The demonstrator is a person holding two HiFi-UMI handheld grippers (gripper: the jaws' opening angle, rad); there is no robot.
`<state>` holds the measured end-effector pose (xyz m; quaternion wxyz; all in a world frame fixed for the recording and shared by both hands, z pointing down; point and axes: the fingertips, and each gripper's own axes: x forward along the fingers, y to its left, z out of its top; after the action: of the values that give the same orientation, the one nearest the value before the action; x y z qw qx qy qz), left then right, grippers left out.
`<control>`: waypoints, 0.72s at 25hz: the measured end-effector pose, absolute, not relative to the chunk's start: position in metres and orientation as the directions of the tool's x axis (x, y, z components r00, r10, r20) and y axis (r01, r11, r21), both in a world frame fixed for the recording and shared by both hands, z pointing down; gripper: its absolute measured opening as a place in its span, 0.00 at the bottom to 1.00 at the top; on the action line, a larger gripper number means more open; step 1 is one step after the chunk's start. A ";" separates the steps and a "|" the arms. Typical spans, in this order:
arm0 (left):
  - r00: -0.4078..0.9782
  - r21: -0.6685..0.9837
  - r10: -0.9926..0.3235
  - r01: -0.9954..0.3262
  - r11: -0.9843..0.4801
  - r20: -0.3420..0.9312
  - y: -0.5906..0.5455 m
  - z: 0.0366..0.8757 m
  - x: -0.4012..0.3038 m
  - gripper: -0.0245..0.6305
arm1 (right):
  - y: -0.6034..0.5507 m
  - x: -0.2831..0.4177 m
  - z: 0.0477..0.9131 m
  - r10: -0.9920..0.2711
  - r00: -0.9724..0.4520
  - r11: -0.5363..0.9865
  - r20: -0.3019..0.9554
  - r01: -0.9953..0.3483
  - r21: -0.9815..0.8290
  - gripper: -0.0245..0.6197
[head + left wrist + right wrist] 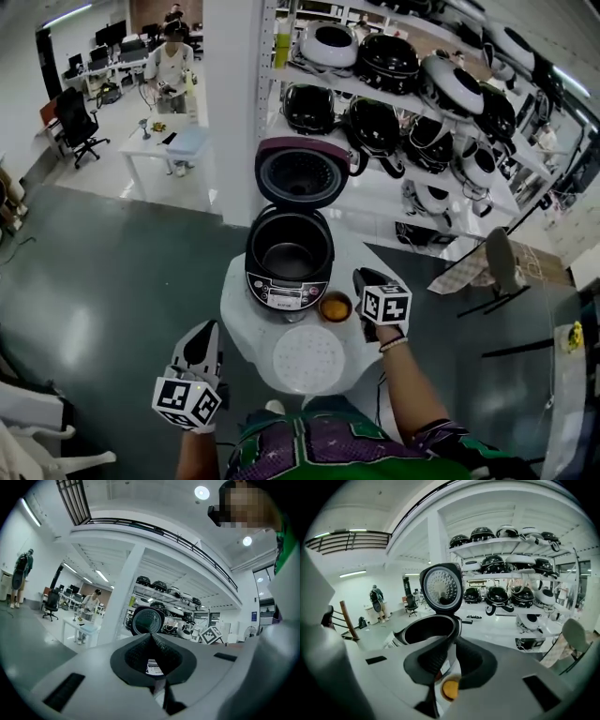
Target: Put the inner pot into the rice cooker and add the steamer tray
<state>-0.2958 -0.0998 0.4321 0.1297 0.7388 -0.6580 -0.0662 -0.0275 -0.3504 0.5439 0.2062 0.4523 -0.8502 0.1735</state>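
The rice cooker (pixel 289 267) (pixel 408 639) stands open on the round white table (pixel 242 323), its lid (pixel 302 173) (pixel 440 587) (pixel 147 620) upright. The dark inner pot (pixel 289 251) (pixel 427 629) sits inside it. The white round steamer tray (pixel 307 358) lies flat on the table in front of the cooker. My left gripper (pixel 204 336) (pixel 151 635) is shut and empty, held off the table's near left edge. My right gripper (pixel 362 279) (pixel 453 639) hovers right of the cooker, its jaws a narrow slit apart with nothing between them.
A small orange bowl (pixel 335 307) (pixel 450 688) sits by the cooker's front right. Shelves of rice cookers (pixel 403 84) fill the back right. A white desk (pixel 169 145), an office chair (pixel 75 122) and a person (pixel 171 61) are far left. A fan (pixel 502 267) stands at the right.
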 end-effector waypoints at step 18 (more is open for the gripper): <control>0.297 0.224 -0.953 -0.934 -0.278 0.053 -0.064 0.414 -0.188 0.07 | -0.208 0.103 0.481 -0.814 -0.477 0.459 0.333 -0.878 -0.135 0.08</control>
<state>-0.1883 -0.0641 0.4136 0.1065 0.7982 -0.5911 -0.0455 0.1031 -0.2085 0.4808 0.1108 0.4993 -0.8469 0.1453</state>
